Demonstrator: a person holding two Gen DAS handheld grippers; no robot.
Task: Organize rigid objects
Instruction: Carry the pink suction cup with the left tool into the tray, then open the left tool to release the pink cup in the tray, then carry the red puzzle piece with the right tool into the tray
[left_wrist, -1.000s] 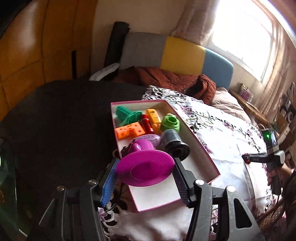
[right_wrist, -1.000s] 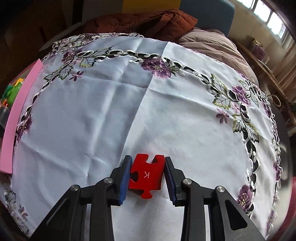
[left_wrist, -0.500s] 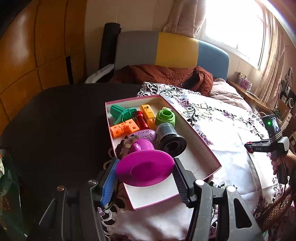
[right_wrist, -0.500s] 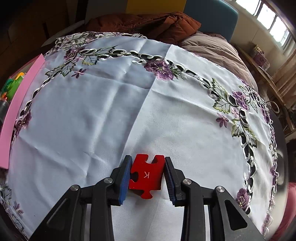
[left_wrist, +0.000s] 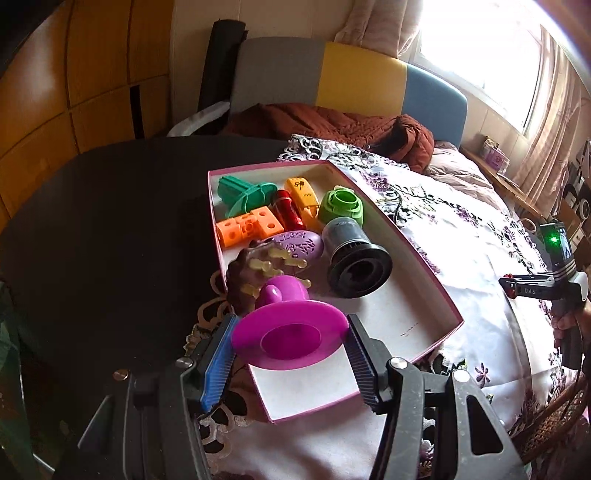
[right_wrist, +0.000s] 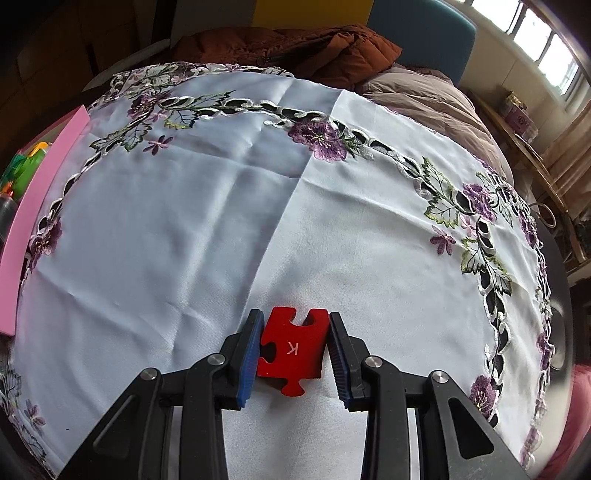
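1. The left gripper (left_wrist: 290, 341) is clenched on a magenta flanged piece (left_wrist: 290, 336): both blue ribbed pads press against the rim of its wide disc, and its stubby neck points away from the claw.
2. Just beyond the claw's tips lies the pink-walled box (left_wrist: 424, 258), white inside, resting on the embroidered tablecloth (left_wrist: 461, 240); the held piece hangs over the box's near end.
3. Directly ahead of the claw, inside the box, sit a brown knobbly piece with pale pegs (left_wrist: 251, 273) and a purple oval (left_wrist: 299, 245); ahead and to the right lies a black cylinder (left_wrist: 354, 254) on its side.
4. Further off in the box are an orange holed block (left_wrist: 247, 229), a green flanged part (left_wrist: 243, 194), a red cylinder (left_wrist: 290, 212), a yellow piece (left_wrist: 303, 192) and a light green ring (left_wrist: 341, 205).
5. The right gripper (right_wrist: 293, 350) is closed on a red puzzle piece (right_wrist: 291, 347) marked with a white K, one pad on each side edge, over the white cloth.
6. Far to the left of that claw, the box's pink wall stands at the cloth's edge.
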